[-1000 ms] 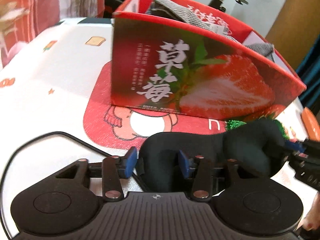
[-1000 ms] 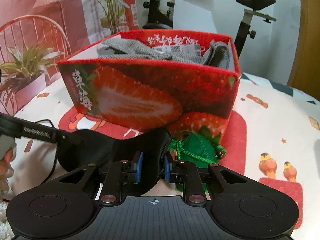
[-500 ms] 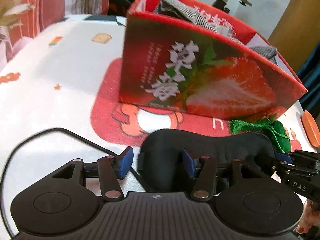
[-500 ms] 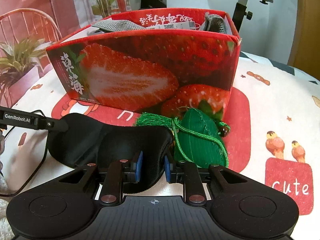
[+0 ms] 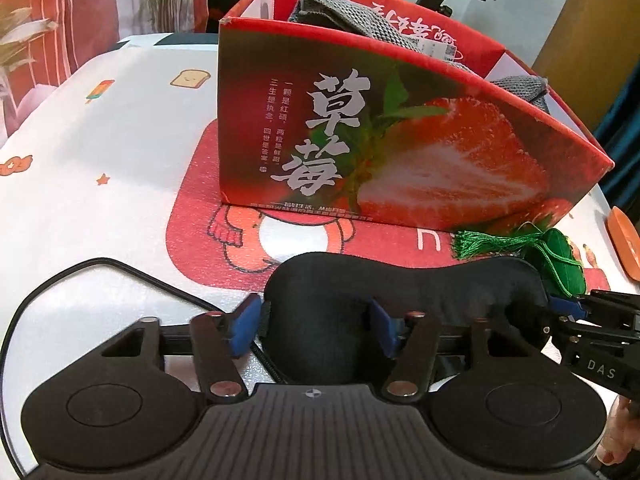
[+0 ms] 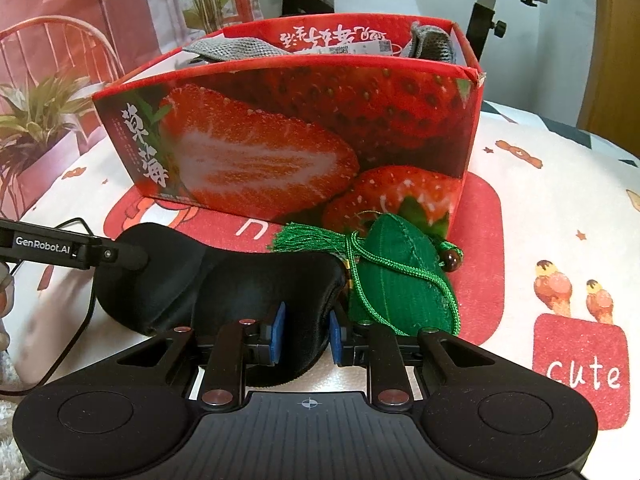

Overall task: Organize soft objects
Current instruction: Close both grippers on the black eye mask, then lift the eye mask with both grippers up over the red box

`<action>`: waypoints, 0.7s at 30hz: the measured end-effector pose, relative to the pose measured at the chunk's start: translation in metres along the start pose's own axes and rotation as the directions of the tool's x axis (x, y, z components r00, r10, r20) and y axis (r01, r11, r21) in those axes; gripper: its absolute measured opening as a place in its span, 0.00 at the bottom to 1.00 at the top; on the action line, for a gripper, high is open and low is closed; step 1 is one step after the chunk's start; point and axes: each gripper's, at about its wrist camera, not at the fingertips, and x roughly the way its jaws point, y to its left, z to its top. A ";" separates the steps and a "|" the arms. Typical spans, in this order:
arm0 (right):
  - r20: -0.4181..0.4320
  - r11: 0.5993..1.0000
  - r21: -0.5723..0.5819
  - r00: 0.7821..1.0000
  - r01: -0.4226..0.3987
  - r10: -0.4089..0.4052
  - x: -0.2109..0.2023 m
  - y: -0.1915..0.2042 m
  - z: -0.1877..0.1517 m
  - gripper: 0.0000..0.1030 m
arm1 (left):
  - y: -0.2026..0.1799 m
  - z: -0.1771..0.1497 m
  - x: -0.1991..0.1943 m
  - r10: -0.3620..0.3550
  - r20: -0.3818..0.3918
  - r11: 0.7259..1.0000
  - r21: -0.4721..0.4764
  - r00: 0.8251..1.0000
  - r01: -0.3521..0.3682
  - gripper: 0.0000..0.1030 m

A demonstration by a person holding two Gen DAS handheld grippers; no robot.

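Note:
A black padded eye mask lies on the tablecloth before the red strawberry box. My left gripper straddles the mask's left end with its blue pads wide apart, one pad beside the mask. My right gripper is shut on the mask's right end; it also shows at the right edge of the left wrist view. A green stuffed sachet with tassel lies against the box, touching the mask. Grey knitted items sit inside the box.
A black cable curves over the tablecloth at the left. An orange dish edge shows at far right. Exercise bikes and a potted plant stand beyond the table.
Both grippers and the mask came down from mid-air to the tablecloth, with the mask flattening out. The green sachet, formerly hidden behind the mask, is now in full view.

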 end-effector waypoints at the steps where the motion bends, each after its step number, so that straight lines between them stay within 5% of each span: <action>1: 0.002 1.000 0.001 1.000 -0.001 0.001 -0.001 0.000 0.000 0.20 | 0.001 0.000 -0.001 -0.001 0.000 1.000 -0.003 1.000 0.001 0.50; 6: 0.019 1.000 -0.006 1.000 -0.002 0.002 -0.006 0.001 0.001 0.20 | 0.009 0.002 -0.007 0.007 0.022 1.000 -0.030 1.000 -0.006 0.27; 21: 0.146 0.995 -0.094 0.989 -0.016 0.030 -0.037 0.016 0.019 0.19 | 0.002 0.014 -0.057 -0.024 0.188 1.000 0.013 0.982 0.022 0.11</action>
